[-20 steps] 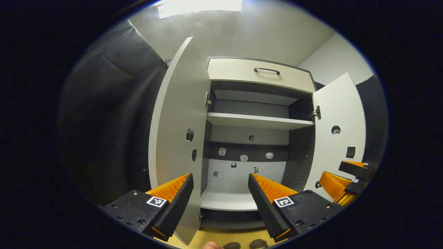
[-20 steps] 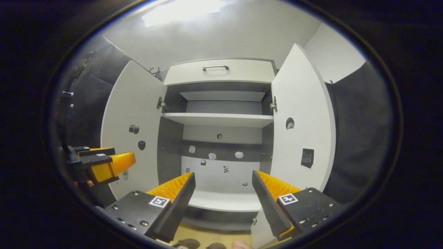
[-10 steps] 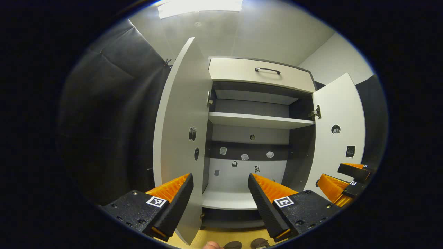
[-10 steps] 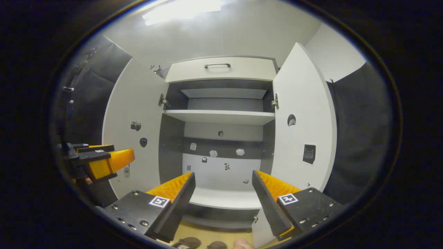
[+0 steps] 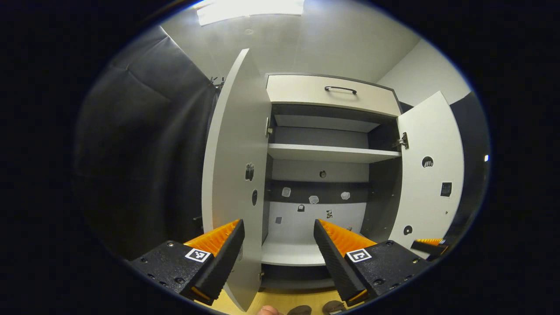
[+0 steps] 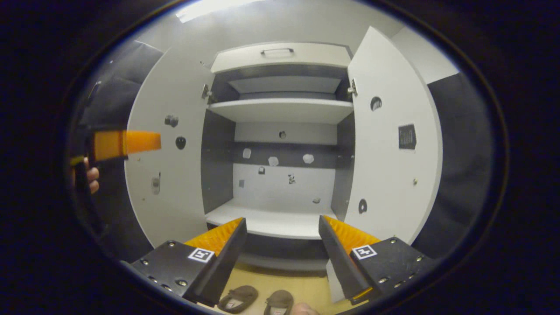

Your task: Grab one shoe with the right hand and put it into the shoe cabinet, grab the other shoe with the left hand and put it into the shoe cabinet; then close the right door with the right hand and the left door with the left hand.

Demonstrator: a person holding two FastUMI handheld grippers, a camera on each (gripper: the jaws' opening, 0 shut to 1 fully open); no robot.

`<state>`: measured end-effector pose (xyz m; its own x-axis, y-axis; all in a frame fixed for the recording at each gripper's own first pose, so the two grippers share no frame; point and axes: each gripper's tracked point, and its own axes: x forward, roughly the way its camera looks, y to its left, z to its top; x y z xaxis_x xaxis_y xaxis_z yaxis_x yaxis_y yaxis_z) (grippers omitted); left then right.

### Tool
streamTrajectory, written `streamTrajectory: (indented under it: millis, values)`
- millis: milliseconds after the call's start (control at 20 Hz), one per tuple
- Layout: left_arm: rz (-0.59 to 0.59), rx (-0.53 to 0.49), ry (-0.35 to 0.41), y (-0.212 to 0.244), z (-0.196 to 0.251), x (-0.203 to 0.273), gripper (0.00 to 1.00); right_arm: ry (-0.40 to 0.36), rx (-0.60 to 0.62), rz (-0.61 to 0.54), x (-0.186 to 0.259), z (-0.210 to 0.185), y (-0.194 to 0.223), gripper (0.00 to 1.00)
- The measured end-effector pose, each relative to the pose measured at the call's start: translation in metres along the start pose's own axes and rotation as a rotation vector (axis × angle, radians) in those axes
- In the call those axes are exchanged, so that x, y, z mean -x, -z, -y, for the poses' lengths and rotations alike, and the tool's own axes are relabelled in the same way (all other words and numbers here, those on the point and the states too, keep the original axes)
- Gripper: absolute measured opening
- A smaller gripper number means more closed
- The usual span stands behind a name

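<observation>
Sitting on the yellow floor (image 6: 302,284) right in front of the shoe cabinet (image 6: 280,109) are two brown shoes (image 6: 238,299), side by side, toes pointing at the cabinet. I see them at the bottom of the right gripper view, between my right gripper's (image 6: 282,258) two fingers and below them. In the left gripper view the same shoes (image 5: 299,310) peek in at the very bottom, mostly cut off.

Both of my grippers are spread wide and hold nothing. My left gripper (image 5: 278,258) points at the cabinet too, and the thin edge of the left door (image 5: 232,175) stands up right by its left finger. I cannot tell if they touch.

The cabinet is white with dark sides. Both doors stand wide open. The right door (image 6: 393,144) has little stickers on it, too small to make out. There is a bottom shelf (image 6: 271,221) and a higher shelf (image 6: 280,109), both with lots of room. A drawer (image 6: 280,54) with a handle sits on top.

In the right gripper view, my left gripper (image 6: 120,143) shows far off to the side, with the fingers of a hand (image 6: 89,177) behind it. It looks blurry.

A small pale thing pokes in at the bottom edge of both views; I cannot tell what it is.
</observation>
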<state>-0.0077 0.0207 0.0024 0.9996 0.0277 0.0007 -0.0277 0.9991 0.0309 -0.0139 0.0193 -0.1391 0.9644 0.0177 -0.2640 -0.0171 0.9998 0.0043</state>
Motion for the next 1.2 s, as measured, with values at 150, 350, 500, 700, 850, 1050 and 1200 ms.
streamTrajectory:
  millis: [150, 350, 500, 700, 850, 1050, 1200]
  values:
    - [-0.008, -0.005, -0.008, 0.002, -0.004, 0.002, 0.96, -0.010, 0.013, -0.130, -0.006, -0.006, 0.073, 0.99]
    - [-0.018, -0.005, -0.018, 0.006, -0.011, 0.004, 0.96, -0.044, -0.007, -0.293, -0.007, -0.015, 0.163, 0.99]
    - [-0.026, -0.009, -0.029, 0.008, -0.018, 0.006, 0.96, -0.064, -0.045, -0.414, -0.002, -0.024, 0.225, 0.99]
    - [-0.040, -0.021, -0.042, 0.012, -0.024, 0.008, 0.97, -0.091, -0.068, -0.564, 0.013, -0.033, 0.297, 0.99]
    - [-0.053, -0.027, -0.037, 0.015, -0.023, 0.011, 0.97, -0.104, -0.074, -0.655, 0.020, -0.041, 0.340, 0.99]
    - [-0.071, -0.017, -0.014, 0.019, -0.017, 0.016, 0.97, -0.100, -0.121, -0.754, 0.018, -0.047, 0.385, 1.00]
    - [-0.085, -0.030, -0.010, 0.023, -0.017, 0.018, 0.97, -0.071, -0.115, -0.792, 0.005, -0.041, 0.409, 0.99]
